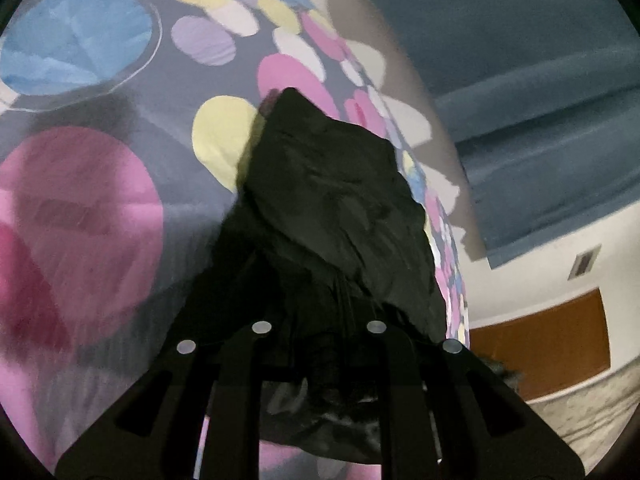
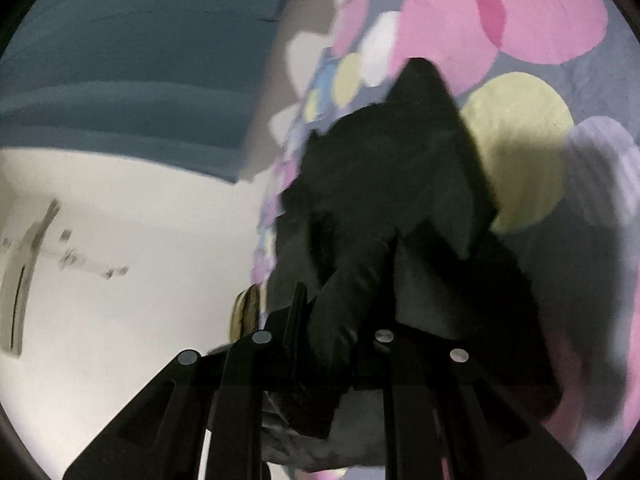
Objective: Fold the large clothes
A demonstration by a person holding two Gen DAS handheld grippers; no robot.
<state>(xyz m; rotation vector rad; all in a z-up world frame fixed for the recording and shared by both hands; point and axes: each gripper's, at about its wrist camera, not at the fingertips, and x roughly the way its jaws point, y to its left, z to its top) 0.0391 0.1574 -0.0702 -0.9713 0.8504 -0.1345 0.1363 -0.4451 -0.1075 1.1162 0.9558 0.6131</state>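
Close in, your left gripper (image 1: 320, 344) is clenched on a bunch of the black garment (image 1: 340, 200), the cloth gathered between its fingers and spilling below them. Your right gripper (image 2: 340, 344) is likewise clamped on the same black garment (image 2: 384, 184), a thick fold wedged between its fingers.

Expect the cloth to handle soft and limp, probably light, with no stiffness of its own: it sags and creases wherever you are not holding it. Judging by the matte surface it should not slip much, but a bunched grip can let layers slide apart. For a clean fold you want an edge or a corner, not a wad from the middle; which part you hold now I cannot tell.

The garment looks plain black, rumpled, with fine wrinkles and one pointed peak rising beyond each gripper.

Farther out, it hangs over the bedspread (image 1: 100, 200), grey with pink, yellow and blue circles, near that bedspread's edge. Beyond the edge lie a blue curtain (image 1: 540, 100) and a white wall (image 2: 132, 208).
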